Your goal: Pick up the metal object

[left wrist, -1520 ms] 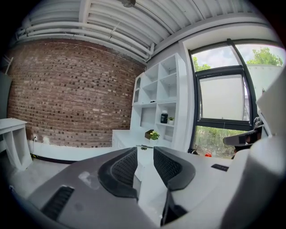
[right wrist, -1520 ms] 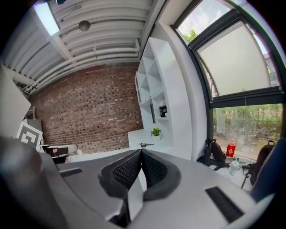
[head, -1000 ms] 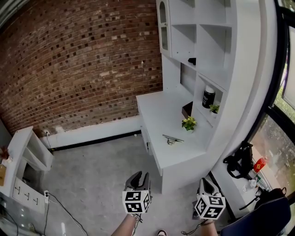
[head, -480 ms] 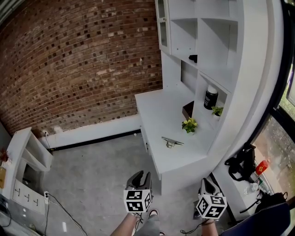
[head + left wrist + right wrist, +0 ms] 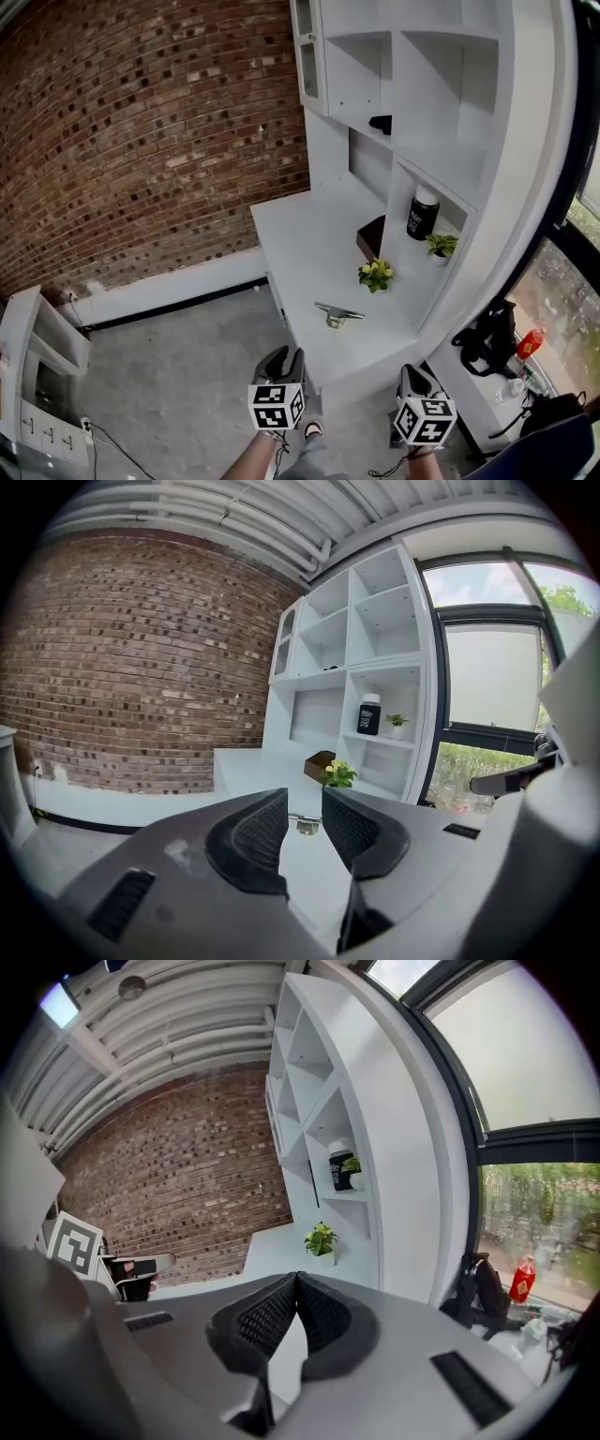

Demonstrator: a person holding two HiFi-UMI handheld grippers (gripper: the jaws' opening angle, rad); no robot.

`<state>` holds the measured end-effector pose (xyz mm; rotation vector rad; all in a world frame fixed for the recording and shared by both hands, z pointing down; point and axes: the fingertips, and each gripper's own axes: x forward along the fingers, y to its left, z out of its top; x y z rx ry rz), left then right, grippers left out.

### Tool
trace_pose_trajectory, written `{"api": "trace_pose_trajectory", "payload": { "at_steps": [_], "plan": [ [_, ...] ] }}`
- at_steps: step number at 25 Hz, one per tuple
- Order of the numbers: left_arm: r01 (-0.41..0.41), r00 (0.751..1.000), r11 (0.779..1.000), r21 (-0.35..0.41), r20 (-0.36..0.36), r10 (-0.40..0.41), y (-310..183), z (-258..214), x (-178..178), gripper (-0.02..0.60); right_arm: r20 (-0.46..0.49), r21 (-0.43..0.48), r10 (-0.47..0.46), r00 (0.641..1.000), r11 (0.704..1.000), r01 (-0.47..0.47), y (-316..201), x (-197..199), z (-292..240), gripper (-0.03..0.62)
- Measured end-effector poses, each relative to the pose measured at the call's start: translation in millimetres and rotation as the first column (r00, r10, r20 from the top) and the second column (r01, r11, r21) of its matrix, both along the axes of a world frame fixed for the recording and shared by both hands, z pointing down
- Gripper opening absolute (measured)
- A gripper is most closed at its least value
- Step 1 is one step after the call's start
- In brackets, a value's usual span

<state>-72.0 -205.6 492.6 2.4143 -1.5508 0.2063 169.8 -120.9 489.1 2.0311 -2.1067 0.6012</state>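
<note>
Advance spread, empty left gripper (image 5: pixel 305 810) to straddle metal cleat (image 5: pixel 305 825), well ahead between fingers. Spare right gripper (image 5: pixel 296 1283), tips pressed together.

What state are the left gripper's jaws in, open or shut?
Open. The left gripper shows a gap between its jaws, the metal object visible through it.

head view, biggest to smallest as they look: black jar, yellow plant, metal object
1. black jar
2. yellow plant, not far behind the jar
3. metal object, long but thin
</note>
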Motion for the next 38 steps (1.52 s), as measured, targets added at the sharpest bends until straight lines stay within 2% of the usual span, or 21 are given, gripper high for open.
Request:
{"api": "trace_pose_trajectory", "payload": {
  "at_steps": [7, 13, 19, 25, 31, 34, 38],
  "plan": [
    [-0.087, 0.996, 0.996, 0.005, 0.005, 0.087, -86, -4, 23, 0.109, -0.009, -0.005, 0.051, 0.999, 0.999, -0.051, -75, 7, -6, 0.002],
    [-0.128, 0.992, 0.992, 0.005, 0.015, 0.128, -152, -4, 31, 0.109, -0.001, -0.001, 0.082, 0.997, 0.997, -0.082, -137, 9, -6, 0.002],
    [-0.163, 0.986, 0.987, -0.010, 0.028, 0.164, -197, 7, 33, 0.109, 0.014, -0.014, 0.126, 0.992, 0.992, -0.126, -171, 14, 3, 0.002],
    [-0.176, 0.983, 0.983, -0.049, 0.045, 0.178, -212, 23, 41, 0.109, 0.022, -0.058, 0.130, 0.991, 0.990, -0.129, -190, 23, 19, 0.002],
    [-0.201, 0.977, 0.977, -0.068, 0.065, 0.205, -212, 27, 47, 0.109, 0.019, -0.059, 0.090, 0.996, 0.994, -0.088, -211, 24, 16, 0.002],
    [-0.252, 0.962, 0.963, -0.094, 0.085, 0.260, -210, 32, 53, 0.109, 0.023, -0.061, 0.088, 0.996, 0.994, -0.086, -215, 26, 16, 0.002],
    [-0.337, 0.926, 0.933, -0.127, 0.136, 0.353, -206, 41, 67, 0.109, 0.025, -0.082, 0.092, 0.995, 0.993, -0.090, -214, 31, 23, 0.002]
  ]
}}
